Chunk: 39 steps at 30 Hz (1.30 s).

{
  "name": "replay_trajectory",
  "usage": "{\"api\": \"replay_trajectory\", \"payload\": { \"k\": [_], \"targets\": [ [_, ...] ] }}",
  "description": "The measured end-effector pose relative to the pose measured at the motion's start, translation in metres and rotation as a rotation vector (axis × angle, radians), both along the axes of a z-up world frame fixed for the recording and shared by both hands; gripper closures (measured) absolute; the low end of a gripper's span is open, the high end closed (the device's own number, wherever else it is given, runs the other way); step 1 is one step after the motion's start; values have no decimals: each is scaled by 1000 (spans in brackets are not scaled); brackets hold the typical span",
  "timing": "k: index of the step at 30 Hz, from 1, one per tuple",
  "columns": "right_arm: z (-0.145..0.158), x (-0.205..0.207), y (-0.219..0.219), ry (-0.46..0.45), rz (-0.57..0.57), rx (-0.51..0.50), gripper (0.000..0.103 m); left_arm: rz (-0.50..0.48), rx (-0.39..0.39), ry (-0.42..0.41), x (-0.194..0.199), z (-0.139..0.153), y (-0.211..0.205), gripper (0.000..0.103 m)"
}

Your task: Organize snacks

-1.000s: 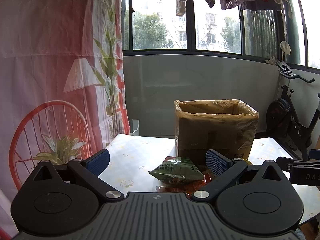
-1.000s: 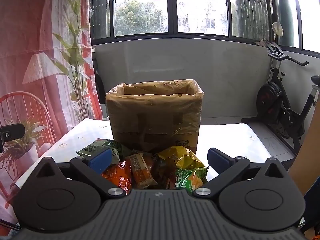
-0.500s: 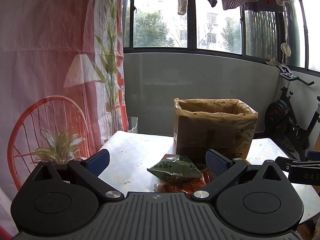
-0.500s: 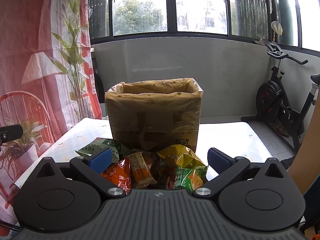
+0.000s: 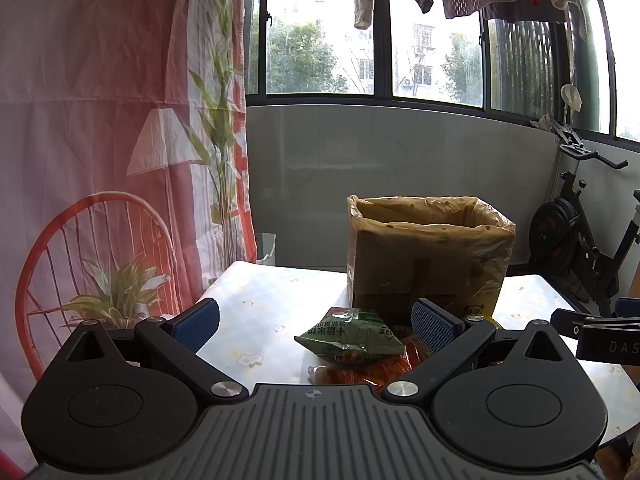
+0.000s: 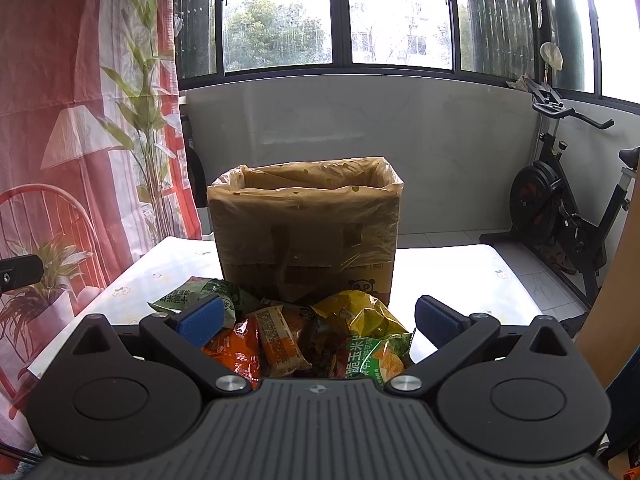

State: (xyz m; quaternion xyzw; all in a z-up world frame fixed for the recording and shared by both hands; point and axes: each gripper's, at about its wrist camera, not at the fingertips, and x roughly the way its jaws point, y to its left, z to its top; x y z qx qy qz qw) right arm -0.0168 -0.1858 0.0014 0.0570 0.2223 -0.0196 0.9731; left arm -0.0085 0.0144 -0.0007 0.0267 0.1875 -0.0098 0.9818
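Snacks (image 6: 316, 340) lie heaped on the table (image 6: 452, 268) right under your right gripper (image 6: 318, 316), whose jaws are spread wide and empty, ready to pick. Your left gripper (image 5: 316, 318), equally wide and empty, frames the green packet (image 5: 350, 334). Behind the heap stands the lined box (image 6: 306, 228), open-topped, likely to take them.

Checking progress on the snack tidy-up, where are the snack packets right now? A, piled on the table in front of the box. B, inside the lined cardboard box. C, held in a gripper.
A: the snack packets lie heaped on the table before the box; both grippers are open and hold nothing.
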Motion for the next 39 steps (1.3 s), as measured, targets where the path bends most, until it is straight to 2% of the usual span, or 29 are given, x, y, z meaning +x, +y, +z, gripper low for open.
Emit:
{"api": "replay_trajectory", "payload": {
  "k": [39],
  "targets": [
    [0,1,-4,6,-1,30,0,1,-2,21,5,-6,1,0]
  ]
}}
